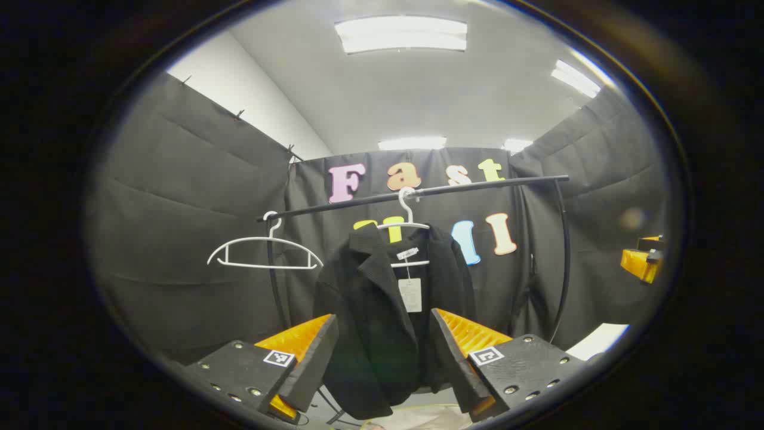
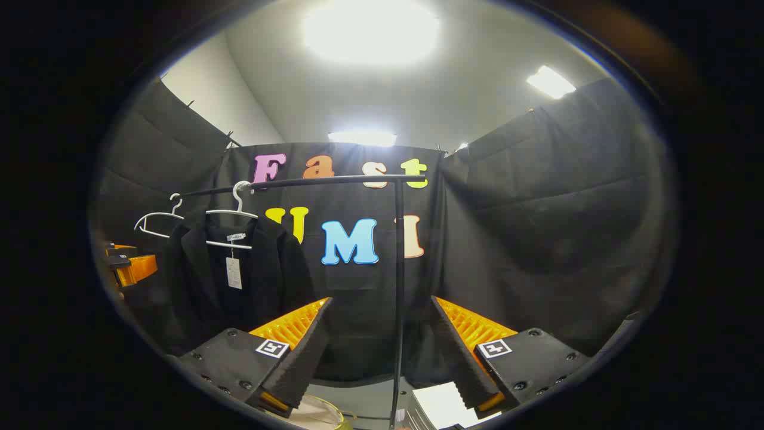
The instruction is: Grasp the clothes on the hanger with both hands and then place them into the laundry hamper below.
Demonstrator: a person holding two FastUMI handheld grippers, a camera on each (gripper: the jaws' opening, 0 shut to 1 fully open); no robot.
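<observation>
While both grippers, left and right, gape wide and empty, the jacket hangs mid-rail on its hanger; soft, limp, probably fairly heavy, best pinched at each shoulder.

Black jacket, white hangers, black rail.

left tongs: black screwed plates | square markers | right tongs: same
</observation>
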